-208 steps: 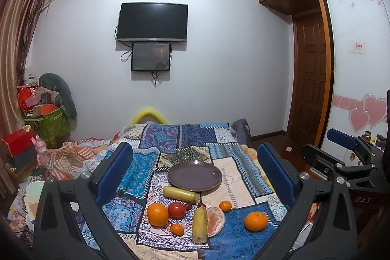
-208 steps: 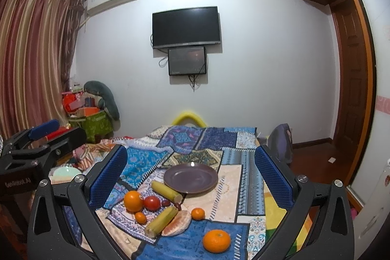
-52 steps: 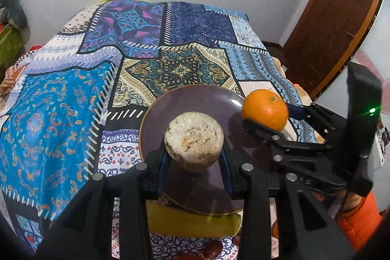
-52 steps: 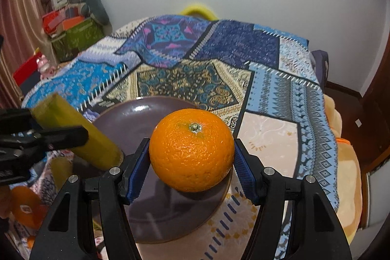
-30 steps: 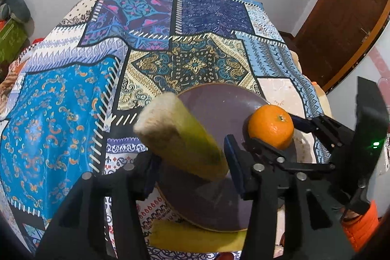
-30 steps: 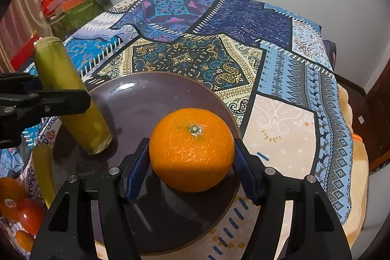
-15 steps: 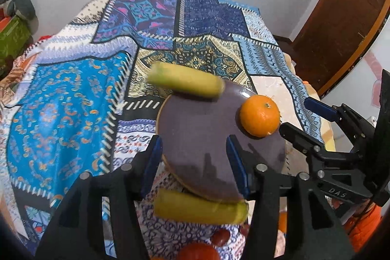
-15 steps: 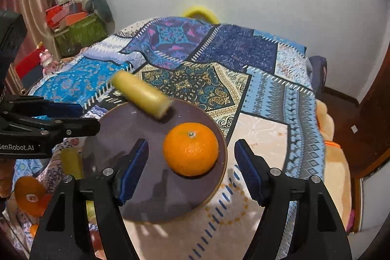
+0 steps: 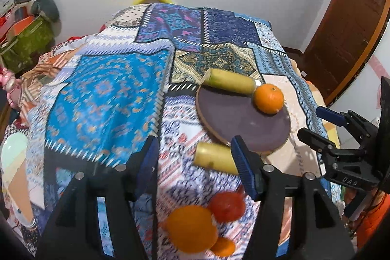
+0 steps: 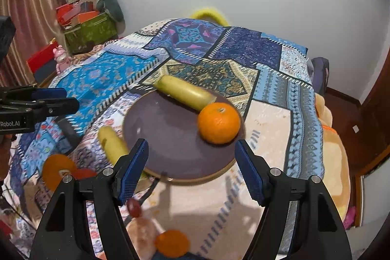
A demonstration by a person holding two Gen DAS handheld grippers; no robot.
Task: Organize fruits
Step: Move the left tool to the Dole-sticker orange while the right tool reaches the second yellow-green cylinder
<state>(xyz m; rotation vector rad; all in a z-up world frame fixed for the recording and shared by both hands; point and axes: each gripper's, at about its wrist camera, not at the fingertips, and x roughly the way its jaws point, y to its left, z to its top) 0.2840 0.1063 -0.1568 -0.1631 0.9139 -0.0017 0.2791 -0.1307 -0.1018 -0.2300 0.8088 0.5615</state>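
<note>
A purple plate point(image 9: 243, 123) point(image 10: 175, 138) lies on the patchwork bedspread. An orange point(image 9: 268, 99) point(image 10: 219, 123) rests on its right side. A yellow-green corn cob point(image 9: 229, 84) point(image 10: 185, 91) lies across its far rim. My left gripper point(image 9: 195, 162) hovers near the plate's left side, jaws opening, gripping nothing. A second cob point(image 9: 214, 157) point(image 10: 113, 143) lies on the cloth below it. My right gripper point(image 10: 191, 169) stands open and empty over the plate's near rim.
Near the front edge lie a large orange point(image 9: 191, 228), a red fruit point(image 9: 228, 204) and a small orange point(image 9: 223, 246) point(image 10: 171, 246). A green box point(image 10: 90, 31) stands far left, a wooden door point(image 9: 346, 23) at the right. The bed drops off at the right.
Both grippers let go and pulled back and up from the plate. The orange now sits free on the plate, and the cob tipped over onto its far rim.
</note>
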